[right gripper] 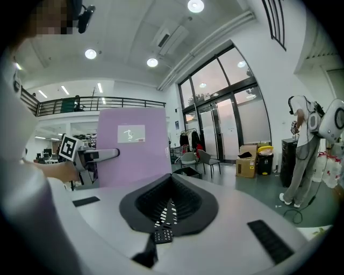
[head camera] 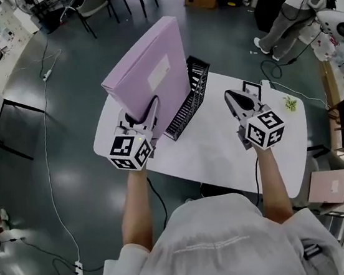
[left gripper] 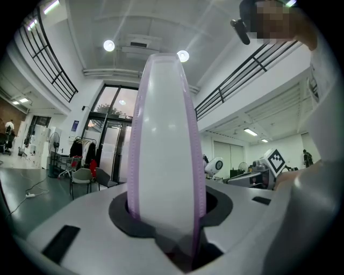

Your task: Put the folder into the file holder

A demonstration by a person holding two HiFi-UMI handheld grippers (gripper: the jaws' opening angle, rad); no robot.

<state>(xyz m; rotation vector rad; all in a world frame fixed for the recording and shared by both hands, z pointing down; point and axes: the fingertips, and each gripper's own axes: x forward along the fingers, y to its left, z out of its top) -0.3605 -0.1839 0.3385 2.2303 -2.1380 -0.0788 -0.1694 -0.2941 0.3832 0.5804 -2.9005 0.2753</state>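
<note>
- The lilac plastic folder, held upright, covers part of the black mesh file holder on the white table.
- The left gripper points level and its jaws clamp the folder's lower edge.
- The right gripper is closed on nothing and tilts slightly down.

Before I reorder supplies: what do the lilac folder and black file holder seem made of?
Folder: probably matte plastic-covered board; stiff flat faces, stitched-looking edge. File holder: likely black metal mesh, possibly plastic; its wall is a see-through grid.
</note>
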